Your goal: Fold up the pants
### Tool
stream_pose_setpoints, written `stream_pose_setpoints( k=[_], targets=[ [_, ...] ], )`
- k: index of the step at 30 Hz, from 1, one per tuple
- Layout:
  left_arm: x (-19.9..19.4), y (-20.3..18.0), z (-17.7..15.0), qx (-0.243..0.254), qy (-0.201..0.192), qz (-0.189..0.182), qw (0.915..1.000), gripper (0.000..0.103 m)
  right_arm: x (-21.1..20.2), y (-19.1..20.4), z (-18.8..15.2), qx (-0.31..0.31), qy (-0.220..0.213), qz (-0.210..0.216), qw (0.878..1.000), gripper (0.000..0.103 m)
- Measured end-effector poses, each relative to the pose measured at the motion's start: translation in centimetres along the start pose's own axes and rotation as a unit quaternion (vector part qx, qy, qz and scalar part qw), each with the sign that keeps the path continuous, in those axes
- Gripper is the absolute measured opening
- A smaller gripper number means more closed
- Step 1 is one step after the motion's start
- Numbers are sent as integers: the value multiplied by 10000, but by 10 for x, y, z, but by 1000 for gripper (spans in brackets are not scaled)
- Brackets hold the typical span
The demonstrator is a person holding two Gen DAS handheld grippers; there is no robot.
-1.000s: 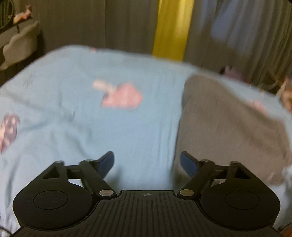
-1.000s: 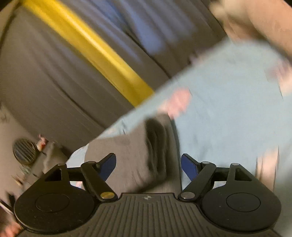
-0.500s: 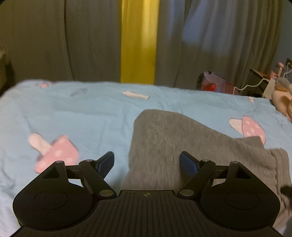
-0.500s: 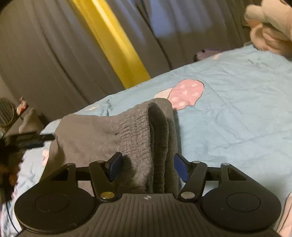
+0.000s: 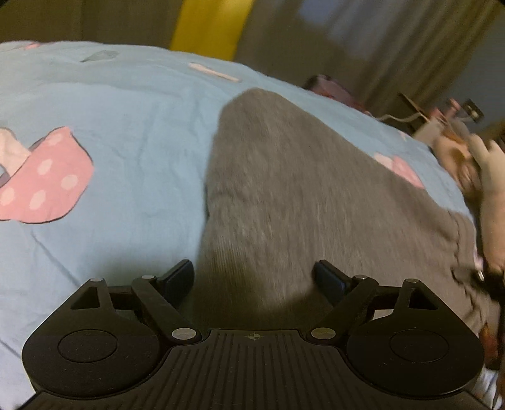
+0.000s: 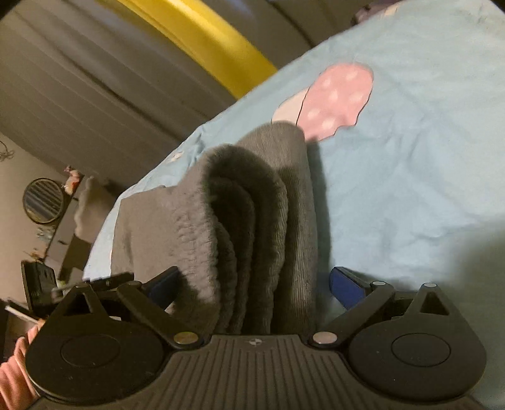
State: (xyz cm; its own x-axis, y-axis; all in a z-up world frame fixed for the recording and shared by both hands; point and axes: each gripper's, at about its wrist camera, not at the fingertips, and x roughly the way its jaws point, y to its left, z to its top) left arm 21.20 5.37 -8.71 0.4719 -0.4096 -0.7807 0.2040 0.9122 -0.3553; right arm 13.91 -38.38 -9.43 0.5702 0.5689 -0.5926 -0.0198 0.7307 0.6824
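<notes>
Grey folded pants (image 5: 300,195) lie on a light blue bed sheet (image 5: 126,132) printed with pink mushrooms. My left gripper (image 5: 254,279) hovers low over their near left edge. Its jaws are opening; fabric lies below and between them, not pinched. In the right wrist view the layered ribbed end of the pants (image 6: 252,227) stands between the fingers of my right gripper (image 6: 255,285). Those jaws are opening too, and the right blue fingertip (image 6: 345,287) is clear of the cloth. The left gripper's dark body (image 6: 38,284) shows at the far end of the pants.
Grey curtains with a yellow strip (image 5: 211,28) hang behind the bed. A beige plush toy (image 5: 473,164) and cluttered furniture (image 5: 442,120) sit at the bed's right side. A round fan (image 6: 42,200) stands beyond the bed. A pink sleeve (image 6: 12,375) shows at lower left.
Both grippers have dropped closer to the pants and tilted downward. The right jaws, narrower around the layered end half a second ago, have spread wide.
</notes>
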Motion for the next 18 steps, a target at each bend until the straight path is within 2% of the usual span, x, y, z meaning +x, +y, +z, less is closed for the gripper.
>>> stream_pose_setpoints(
  k=[5,8,10,12,13,14,16,17,18],
  targets=[
    [19,-15,3,312,116,-53,9994,96,17,13,4,-101,172,72,9998,99],
    [22,-17,5,230,65,11,9997,90,18,18,4,-265,291,10,9992,99],
    [20,-17,8,129,36,-129,9998,73,17,20,3,-414,302,-55,9987,94],
    [17,-16,7,125,6,-249,9996,61,16,20,4,-468,308,-30,9984,81],
    [16,-15,6,158,-31,-297,9994,55,16,20,5,-427,349,-22,9985,81],
    [14,-15,5,214,-84,-339,9992,53,17,20,8,-444,422,-17,9981,80],
    [15,-14,3,339,-139,-368,9987,56,19,21,13,-487,589,-22,9971,82],
    [17,-14,3,371,-153,-358,9985,60,22,19,16,-434,641,27,9970,88],
    [19,-14,2,358,-171,-324,9987,68,26,18,17,-378,696,92,9968,95]
  ],
)
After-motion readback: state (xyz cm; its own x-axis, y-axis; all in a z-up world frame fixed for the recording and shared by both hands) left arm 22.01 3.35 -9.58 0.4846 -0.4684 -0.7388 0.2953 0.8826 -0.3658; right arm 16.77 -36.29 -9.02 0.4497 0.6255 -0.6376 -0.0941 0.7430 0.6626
